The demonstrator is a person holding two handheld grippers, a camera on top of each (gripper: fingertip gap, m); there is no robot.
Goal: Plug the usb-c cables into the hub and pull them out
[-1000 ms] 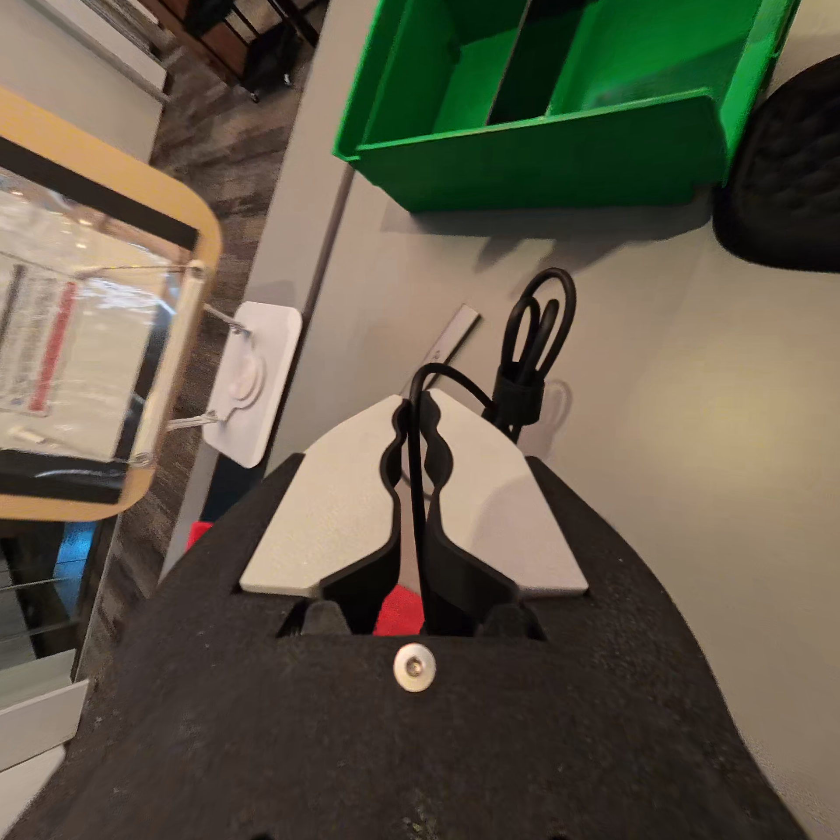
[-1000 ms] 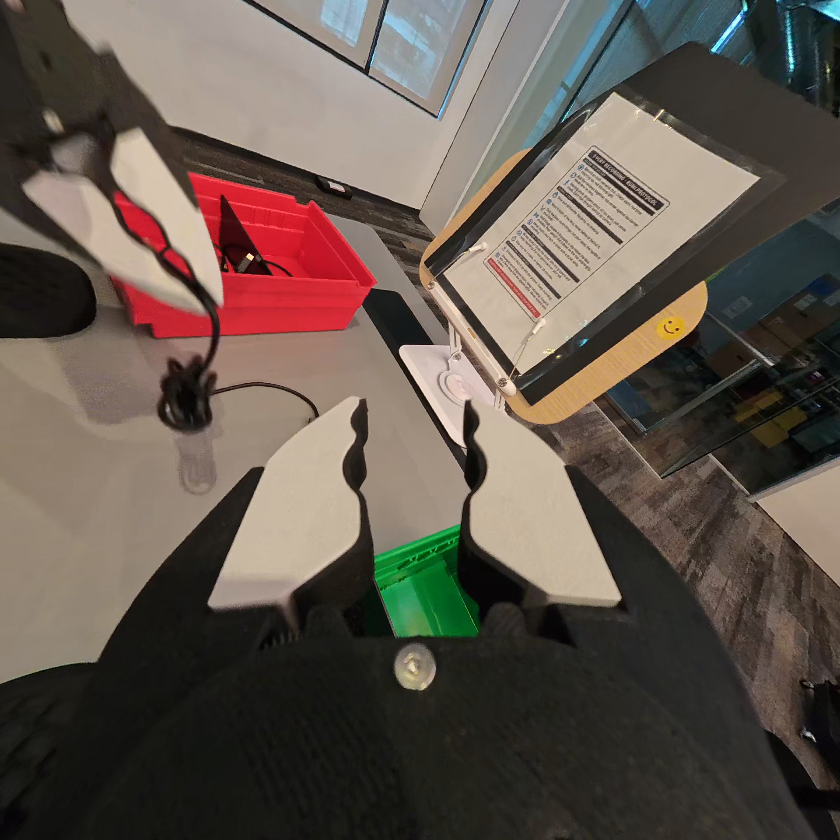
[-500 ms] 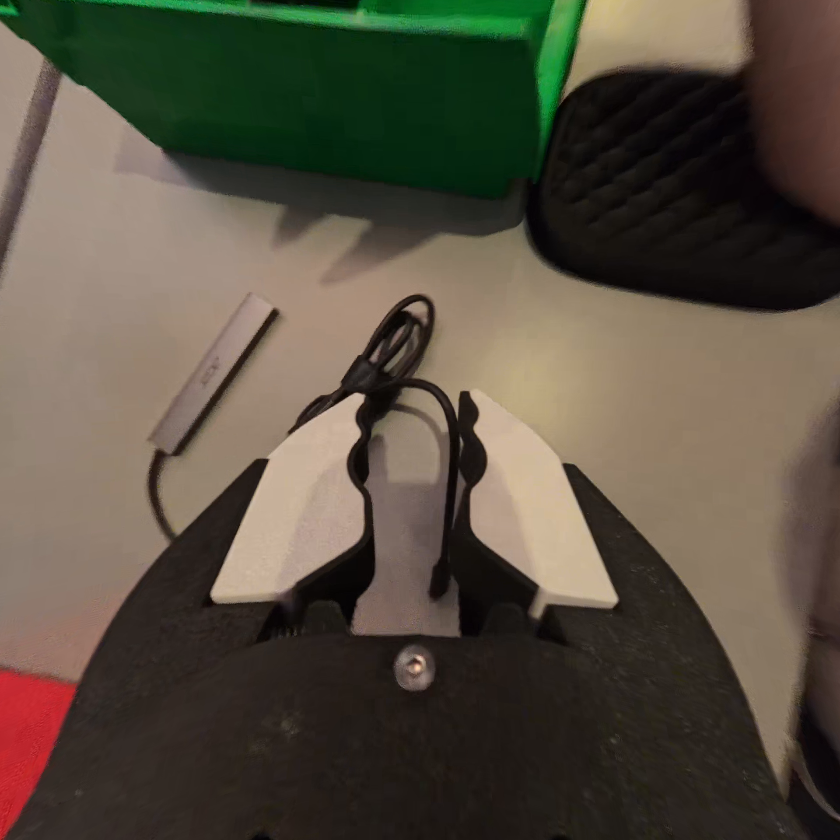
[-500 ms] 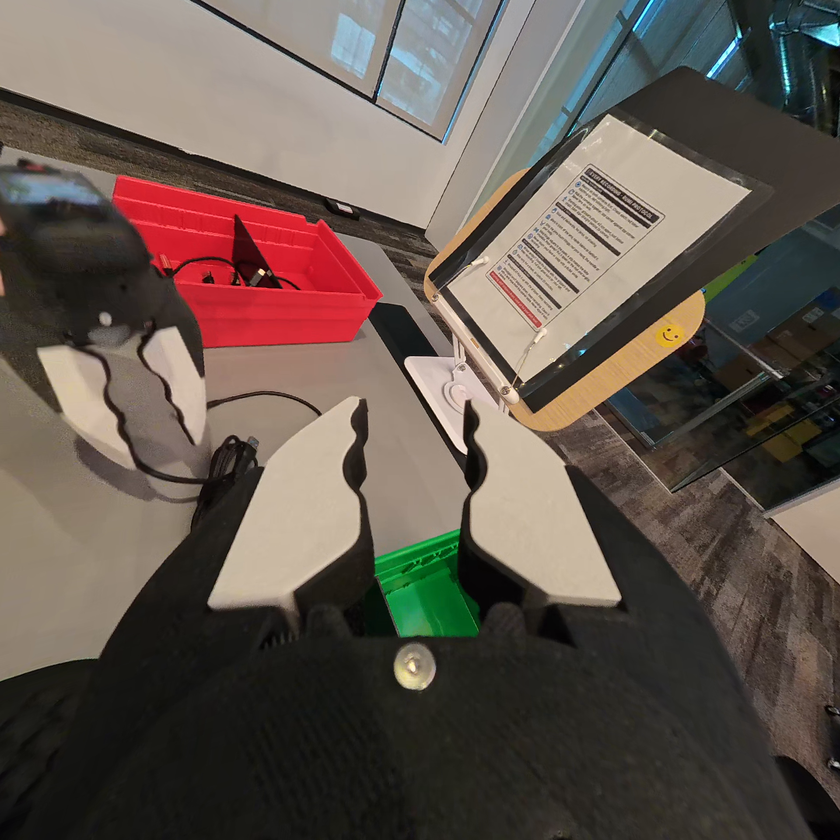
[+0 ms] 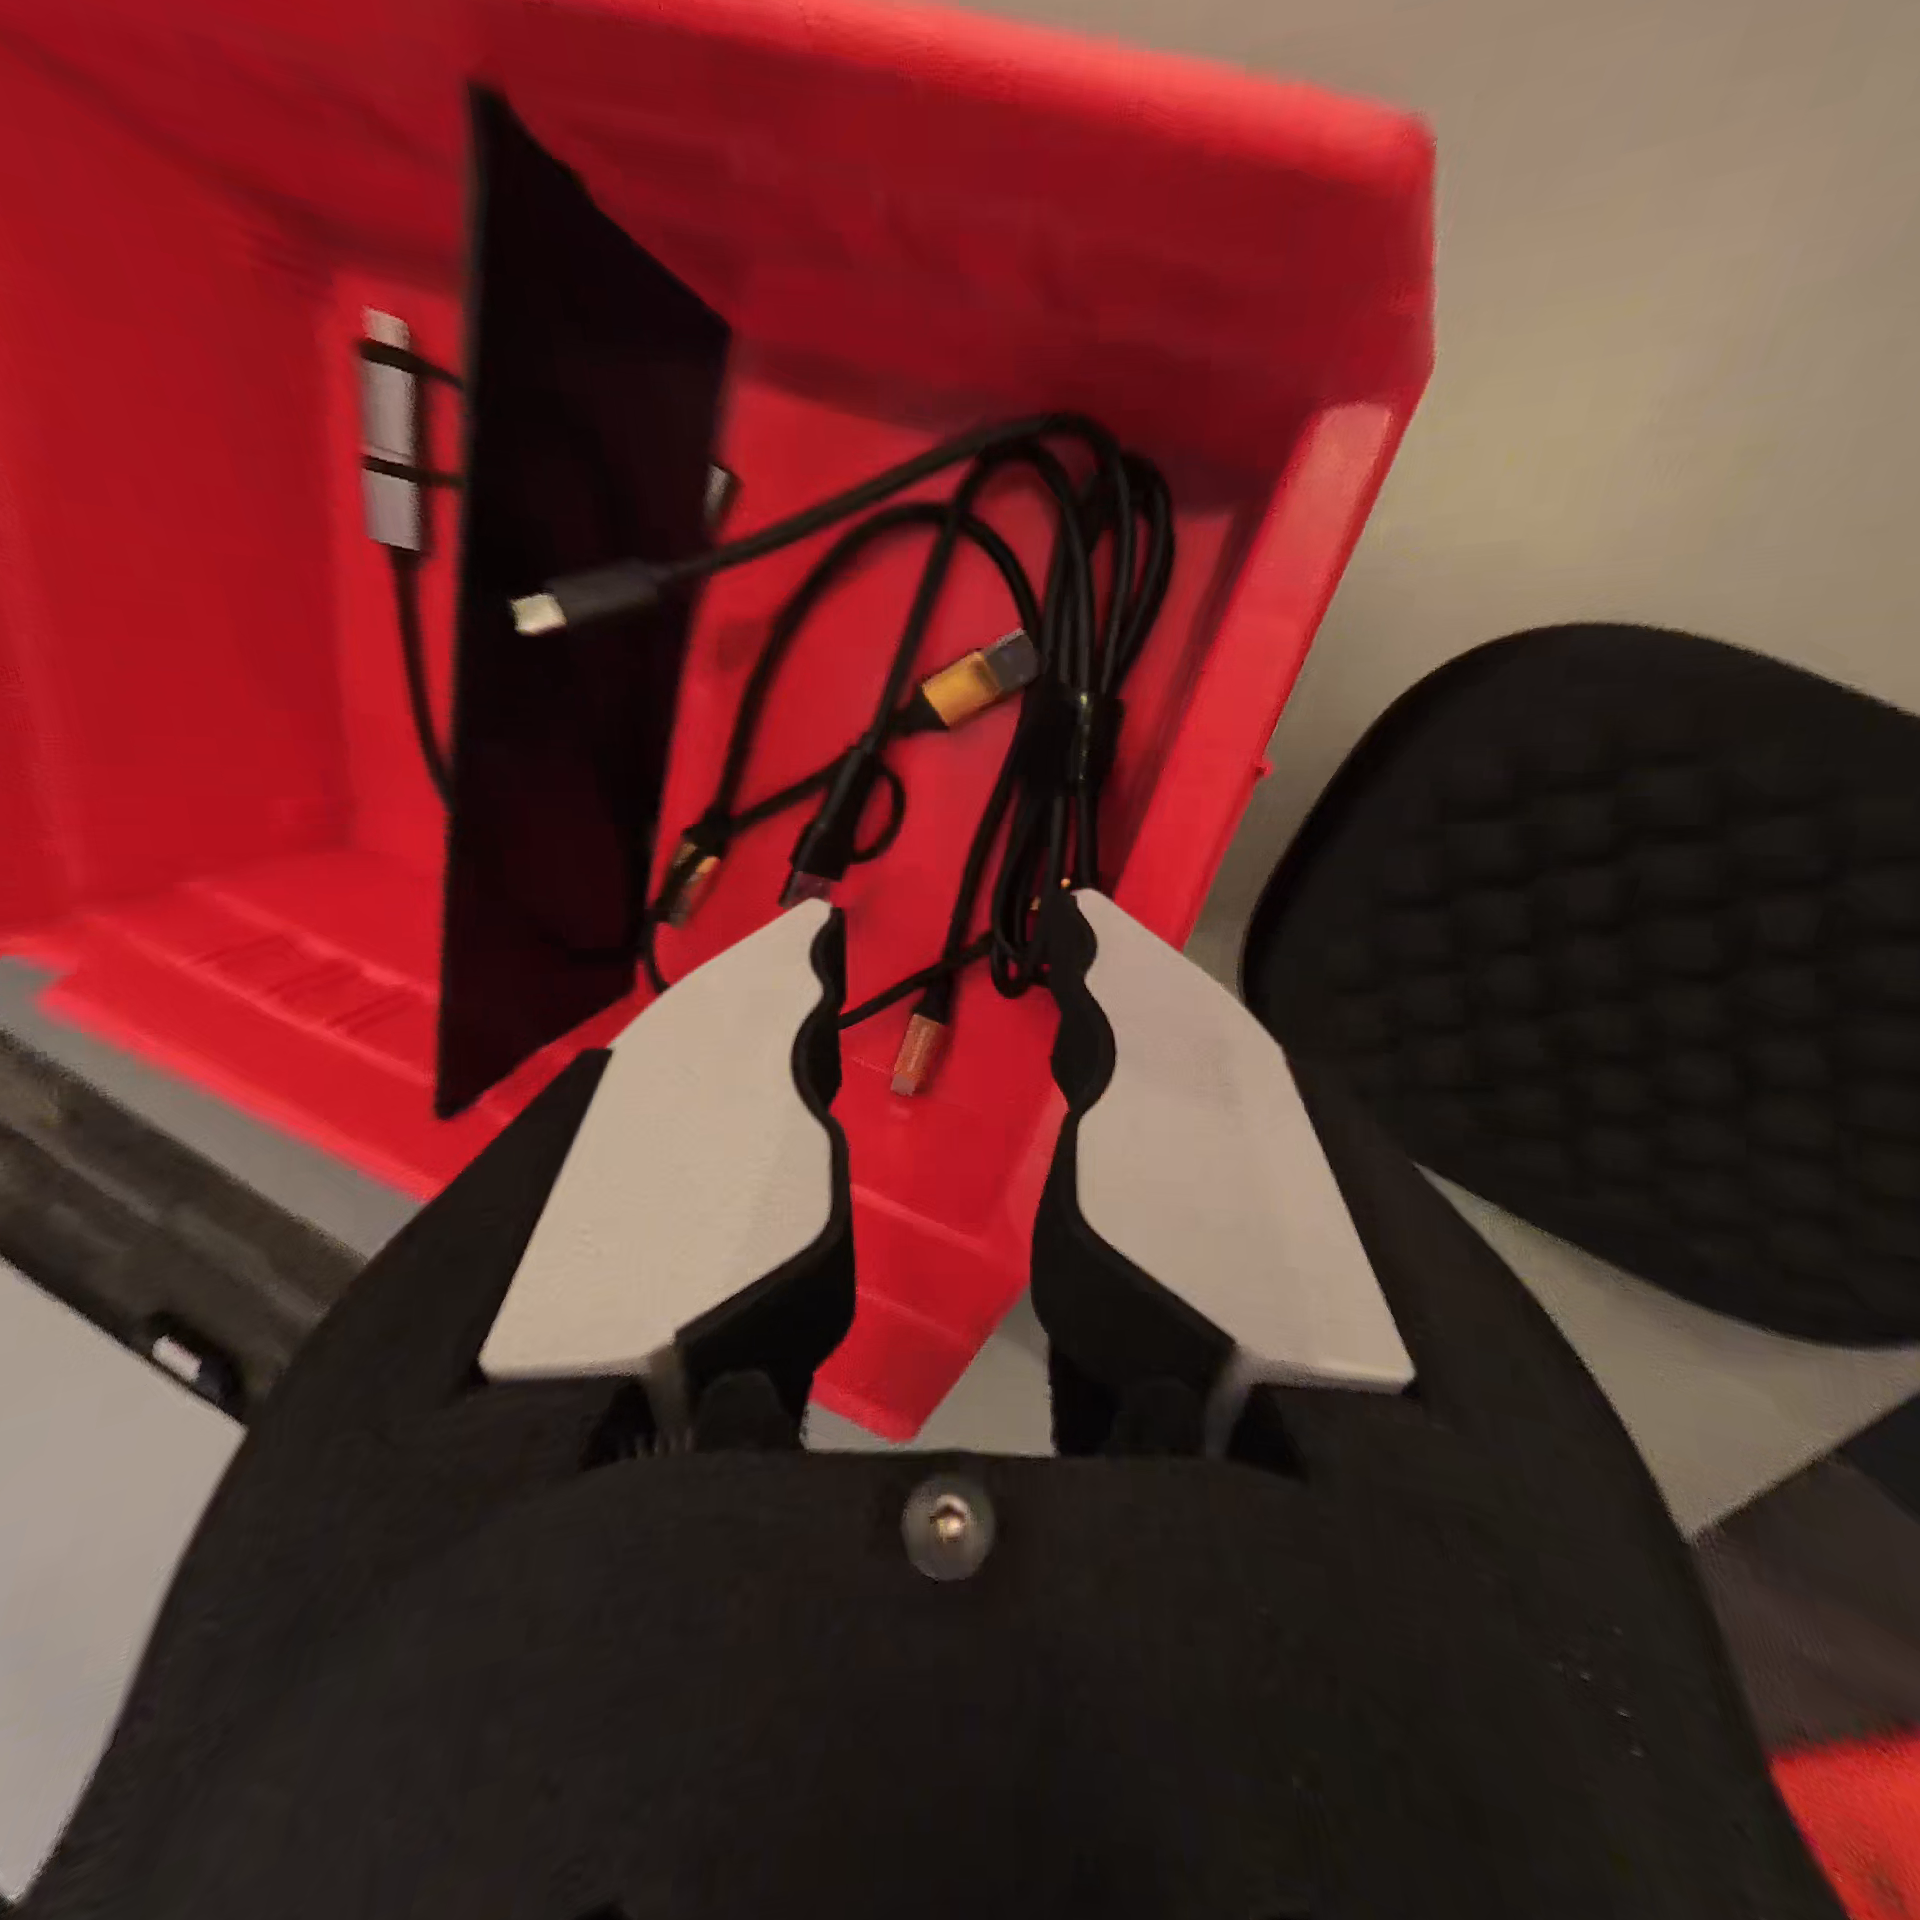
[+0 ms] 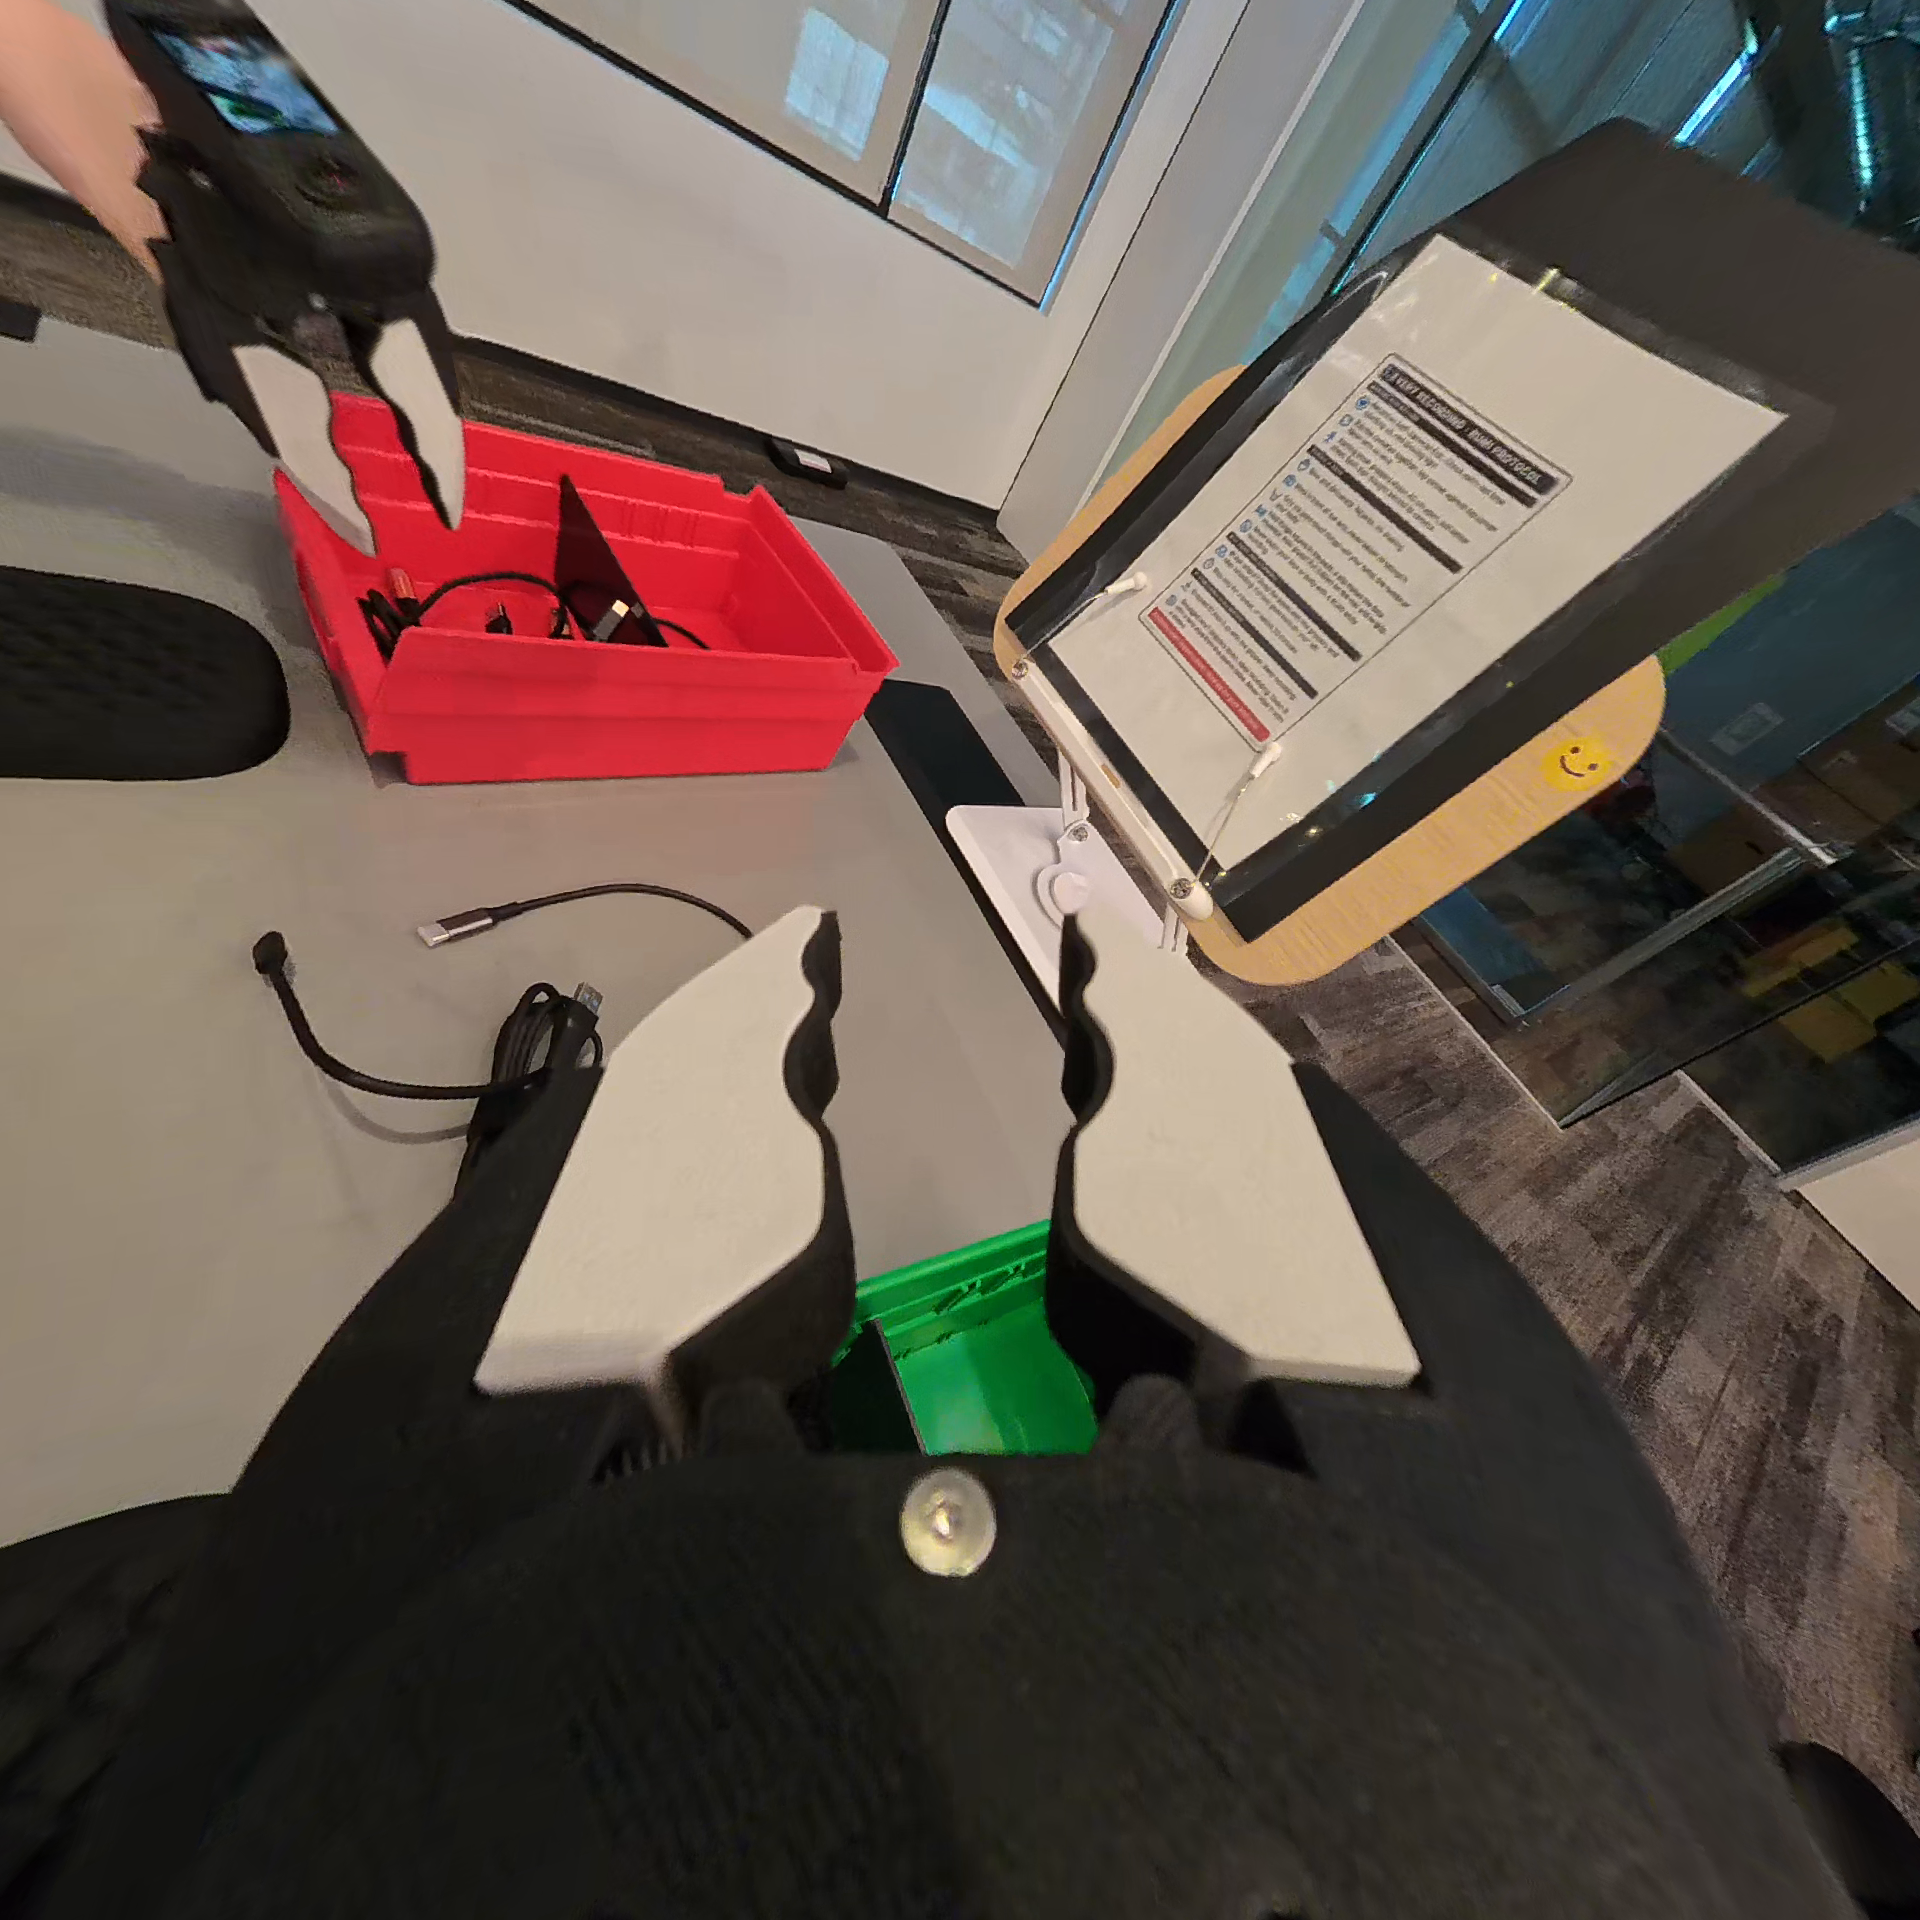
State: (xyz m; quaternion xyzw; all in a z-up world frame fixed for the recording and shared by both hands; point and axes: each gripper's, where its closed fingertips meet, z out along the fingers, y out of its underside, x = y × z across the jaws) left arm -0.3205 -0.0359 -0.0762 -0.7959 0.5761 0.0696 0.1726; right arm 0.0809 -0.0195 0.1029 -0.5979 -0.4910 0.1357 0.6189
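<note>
Hovering my left gripper [image 5: 948,914] over the red bin [image 5: 1340,582], fingers spread, nothing between them. Under it, in the compartment right of the black divider [image 5: 571,582], lies a tangle of black cables [image 5: 1049,644] with orange-collared plugs and one silver-tipped plug. A grey adapter-like piece [image 5: 393,436] sits in the compartment on the divider's other side; can't tell what it is.

My right gripper [image 6: 948,935] is parted too and empty, held above the grey table [image 6: 187,1195], with the green bin [image 6: 966,1351] below it. On the table just beside its left finger: a bundled black cable [image 6: 540,1029], and near it a loose cable with a silver plug [image 6: 457,925]. Hub not visible in either view. A black textured pad [image 6: 114,675] lies beside the red bin. A framed notice on a stand [image 6: 1382,582] sits at the table edge.
</note>
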